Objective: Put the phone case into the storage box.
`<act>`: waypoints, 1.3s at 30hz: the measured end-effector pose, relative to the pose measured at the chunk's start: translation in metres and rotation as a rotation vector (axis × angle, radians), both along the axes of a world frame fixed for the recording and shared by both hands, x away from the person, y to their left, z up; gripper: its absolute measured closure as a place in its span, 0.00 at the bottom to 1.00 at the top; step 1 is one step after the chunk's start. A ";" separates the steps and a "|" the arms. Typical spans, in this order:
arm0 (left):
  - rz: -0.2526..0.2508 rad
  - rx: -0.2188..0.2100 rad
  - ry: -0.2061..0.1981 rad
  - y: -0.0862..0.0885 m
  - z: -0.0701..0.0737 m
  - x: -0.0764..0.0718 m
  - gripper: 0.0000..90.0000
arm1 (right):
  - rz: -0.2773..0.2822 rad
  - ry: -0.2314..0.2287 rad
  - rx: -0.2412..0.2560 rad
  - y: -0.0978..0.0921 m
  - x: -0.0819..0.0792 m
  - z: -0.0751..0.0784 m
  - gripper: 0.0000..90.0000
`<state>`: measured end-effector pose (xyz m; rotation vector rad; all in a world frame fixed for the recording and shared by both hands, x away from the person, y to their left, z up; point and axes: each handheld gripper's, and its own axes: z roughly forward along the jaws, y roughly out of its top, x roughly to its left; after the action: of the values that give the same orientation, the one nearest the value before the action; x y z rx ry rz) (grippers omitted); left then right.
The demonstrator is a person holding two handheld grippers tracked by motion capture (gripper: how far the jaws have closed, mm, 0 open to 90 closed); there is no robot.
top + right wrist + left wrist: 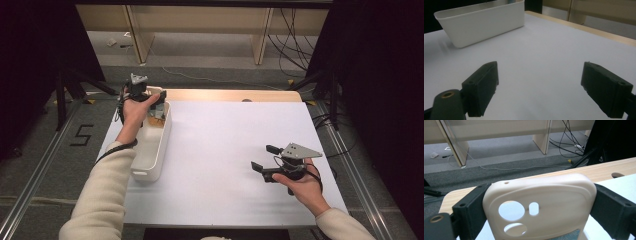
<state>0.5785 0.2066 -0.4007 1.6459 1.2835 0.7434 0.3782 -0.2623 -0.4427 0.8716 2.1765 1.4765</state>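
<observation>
**Phone case gripped above the far end of the bin**

A white bin [152, 150] is sitting at the left of the high view on the white table [225, 145]. The left gripper [150, 100], at upper left, is hovering over the bin's far end, clamping a cream phone case [541, 205] between its jaws; the case's lower edge is running out of frame. The right gripper [265, 157], at lower right, is resting low, jaws spread wide.

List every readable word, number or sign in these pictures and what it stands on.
"5": black tape figure on the grey floor left of the white table.
The cream phone case in the left gripper shows no lettering.
The white plastic bin shows none either.
</observation>
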 end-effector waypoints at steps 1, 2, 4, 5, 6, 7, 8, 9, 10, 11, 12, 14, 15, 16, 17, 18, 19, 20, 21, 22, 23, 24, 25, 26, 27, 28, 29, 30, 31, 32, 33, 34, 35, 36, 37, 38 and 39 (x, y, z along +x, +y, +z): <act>0.001 0.000 0.001 0.000 0.000 0.000 0.10 | -0.001 -0.001 -0.001 0.000 0.000 0.000 0.17; 0.003 -0.001 0.002 0.000 0.000 0.000 0.10 | -0.002 0.000 0.000 0.000 0.000 0.000 0.17; 0.003 0.001 0.004 0.000 0.000 0.001 0.10 | -0.003 0.001 0.002 0.000 0.000 0.000 0.17; 0.003 0.002 0.004 0.000 0.000 0.001 0.10 | -0.003 0.001 0.002 0.000 0.000 0.000 0.17; 0.003 0.000 0.005 0.000 0.000 0.002 0.10 | -0.002 0.001 0.002 0.000 0.000 0.000 0.17; 0.002 0.001 0.005 0.000 0.000 0.002 0.10 | -0.002 0.002 0.000 0.000 0.000 0.000 0.17; 0.001 0.000 0.005 0.000 0.000 0.002 0.10 | -0.003 0.001 0.001 0.000 0.000 0.000 0.17; 0.004 -0.002 0.005 0.000 0.000 0.002 0.10 | -0.001 0.001 0.001 0.000 0.000 0.000 0.17; 0.003 -0.001 0.006 0.000 0.000 0.003 0.10 | -0.001 0.001 0.000 0.000 0.000 0.000 0.17; 0.003 -0.001 0.006 0.000 0.000 0.003 0.10 | -0.001 0.001 0.000 0.000 0.000 0.000 0.17; 0.004 0.002 0.008 0.000 0.000 0.003 0.10 | 0.000 0.001 0.001 0.000 0.000 0.000 0.17; 0.002 0.004 0.010 0.000 0.000 0.004 0.10 | -0.001 0.002 0.000 0.000 0.000 0.000 0.17; 0.003 0.003 0.009 -0.001 0.000 0.004 0.10 | -0.001 0.003 -0.002 0.000 0.000 0.000 0.17; 0.003 0.004 0.009 -0.001 0.000 0.005 0.10 | -0.001 0.003 -0.002 0.000 0.000 0.000 0.17; 0.001 0.003 0.009 -0.001 0.000 0.005 0.09 | -0.002 0.002 0.000 0.000 0.000 0.000 0.17; 0.002 0.003 0.009 -0.001 0.000 0.006 0.09 | -0.002 0.004 -0.004 -0.001 0.000 0.000 0.17; 0.002 0.004 0.009 -0.001 0.000 0.006 0.09 | -0.001 0.004 -0.003 -0.001 0.000 0.000 0.17; 0.000 0.006 0.009 -0.001 -0.001 0.006 0.09 | -0.001 0.003 -0.003 -0.001 0.000 0.000 0.17; -0.002 0.006 0.008 -0.001 -0.001 0.007 0.09 | -0.002 0.004 -0.003 0.000 0.000 0.000 0.17; -0.002 0.006 0.007 -0.001 -0.001 0.007 0.09 | -0.002 0.005 -0.004 0.000 0.000 0.000 0.17; -0.003 0.005 0.009 -0.001 -0.001 0.008 0.08 | -0.003 0.004 -0.005 -0.001 0.000 0.000 0.17; 0.000 0.005 0.010 -0.001 -0.001 0.008 0.08 | -0.003 0.004 -0.003 0.000 0.000 0.000 0.17; -0.001 0.007 0.010 -0.001 -0.001 0.009 0.08 | -0.003 0.005 -0.005 -0.001 0.000 0.000 0.17; -0.001 0.008 0.009 -0.001 -0.001 0.009 0.07 | -0.002 0.004 -0.003 -0.001 0.000 0.000 0.17; 0.000 0.009 0.009 -0.001 -0.001 0.009 0.07 | -0.004 0.004 -0.005 -0.001 0.000 0.000 0.17; 0.001 0.009 0.010 -0.001 -0.001 0.010 0.07 | -0.004 0.004 -0.005 -0.001 0.000 0.000 0.17; 0.003 0.009 0.010 -0.001 -0.001 0.010 0.06 | -0.003 0.003 -0.004 -0.001 0.000 0.000 0.17; 0.002 0.008 0.011 -0.001 -0.002 0.010 0.06 | -0.003 0.003 -0.003 0.000 0.000 0.000 0.17; 0.003 0.006 0.013 -0.001 -0.002 0.011 0.06 | -0.003 0.004 -0.004 0.000 0.000 0.000 0.17; 0.002 0.006 0.013 -0.001 -0.003 0.011 0.05 | -0.002 0.004 -0.002 0.000 0.000 0.000 0.17; 0.002 0.004 0.013 -0.001 -0.003 0.012 0.05 | -0.002 0.003 -0.004 0.000 0.000 0.000 0.17; 0.001 0.002 0.014 -0.001 -0.003 0.012 0.04 | -0.001 0.003 -0.004 0.000 0.000 0.000 0.17; 0.001 0.000 0.015 -0.001 -0.003 0.012 0.04 | -0.002 0.004 -0.004 0.000 0.000 0.000 0.17; -0.004 0.002 0.015 -0.002 -0.003 0.013 0.03 | -0.002 0.002 -0.003 0.000 0.001 0.000 0.17; -0.005 0.003 0.017 -0.002 -0.003 0.013 0.02 | -0.004 0.004 -0.004 0.000 0.001 0.000 0.17; -0.006 0.005 0.018 -0.002 -0.003 0.013 0.02 | -0.004 0.004 -0.005 0.000 0.001 0.000 0.17; -0.006 0.005 0.018 -0.002 -0.004 0.014 0.01 | -0.003 0.004 -0.004 0.000 0.001 0.000 0.17</act>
<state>0.5924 0.2047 -0.4043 1.6634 1.2901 0.7301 0.3788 -0.2627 -0.4426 0.8765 2.1790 1.4697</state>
